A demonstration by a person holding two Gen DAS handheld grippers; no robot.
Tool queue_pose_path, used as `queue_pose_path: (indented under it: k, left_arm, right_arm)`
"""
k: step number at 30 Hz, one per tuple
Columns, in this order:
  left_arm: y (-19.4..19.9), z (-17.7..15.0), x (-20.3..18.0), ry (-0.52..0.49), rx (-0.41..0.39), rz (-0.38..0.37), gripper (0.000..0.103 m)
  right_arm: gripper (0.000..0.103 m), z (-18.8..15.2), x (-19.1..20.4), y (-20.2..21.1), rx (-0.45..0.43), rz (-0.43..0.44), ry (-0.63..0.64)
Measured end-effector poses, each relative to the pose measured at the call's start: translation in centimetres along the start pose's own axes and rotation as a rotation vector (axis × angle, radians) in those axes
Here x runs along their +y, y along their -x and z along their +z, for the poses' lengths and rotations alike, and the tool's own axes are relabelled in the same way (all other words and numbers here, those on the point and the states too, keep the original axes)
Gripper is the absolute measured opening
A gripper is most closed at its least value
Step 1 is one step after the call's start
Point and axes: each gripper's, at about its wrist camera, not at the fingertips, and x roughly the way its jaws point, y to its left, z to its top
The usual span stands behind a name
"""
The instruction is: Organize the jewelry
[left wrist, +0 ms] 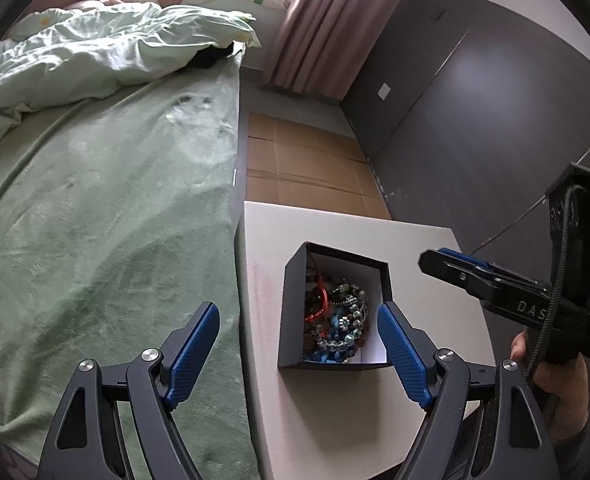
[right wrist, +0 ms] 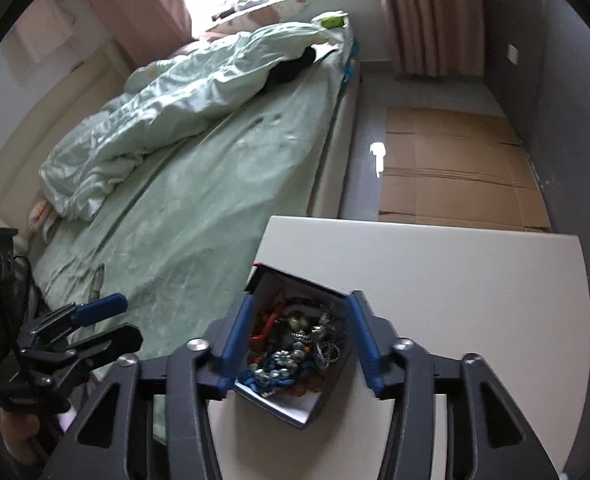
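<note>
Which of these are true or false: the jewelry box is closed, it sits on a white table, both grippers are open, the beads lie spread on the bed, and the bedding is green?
1. The jewelry box is closed. False: it has no lid on, and tangled bead jewelry shows inside.
2. The box sits on a white table. True.
3. Both grippers are open. True: the left gripper and right gripper each have their fingers spread, holding nothing.
4. The beads lie spread on the bed. False: they are piled in the box.
5. The bedding is green. True.
</note>
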Motion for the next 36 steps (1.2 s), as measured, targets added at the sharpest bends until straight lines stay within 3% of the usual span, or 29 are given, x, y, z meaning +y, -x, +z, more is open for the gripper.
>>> queue_pose_path:
  k: [10, 14, 17, 19, 22, 25, 27, 29, 36]
  left_arm:
    - [0.7, -1.3, -2.0, -0.007, -0.029, -0.018, 0.082]
    - [1.4, -2.1, -3.3, -0.017, -0.049, -0.024, 0.082]
    - [1.9, -3.1, -4.5, -0.03, -0.06, -0.018, 0.091]
    - [2.2, -3.5, -5.1, -0.036, -0.068, -0.014, 0.091]
    - [3.4, -4.4, -6.5, -0.056, -0.097, 0.002, 0.093]
    - [4.6, -5.0, -7.6, -0.07, -0.13, 0.009, 0.102]
    - [5.6, -5.5, -8.3, -0.079, -0.157, 0.017, 0.103]
    - [6.7, -6.1, -9.2, -0.095, -0.184, 0.039, 0.103]
    - [9.9, -8.5, -11.8, -0.132, -0.243, 0.058, 0.103]
  right_arm:
    - [0.05, -4.4, -2.8, 3.8, -0.055, 0.038, -0.098]
    - [0.055, -6.3, -3.6, 5.5, -0.083, 0.031, -0.13]
    - [0.058, -7.3, -4.0, 6.6, -0.101, 0.026, -0.137]
    - [0.059, -8.0, -4.2, 7.4, -0.117, 0.027, -0.145]
    - [0.073, -8.8, -4.4, 8.8, -0.153, 0.013, -0.151]
    - [0.076, -9.8, -4.8, 10.2, -0.18, -0.005, -0.152]
    - [0.086, -10.4, -4.9, 11.2, -0.193, -0.012, -0.151]
    - [0.103, -11.1, -4.8, 12.3, -0.216, -0.008, -0.15]
    - [0.103, -13.7, -4.7, 16.4, -0.292, -0.034, -0.146]
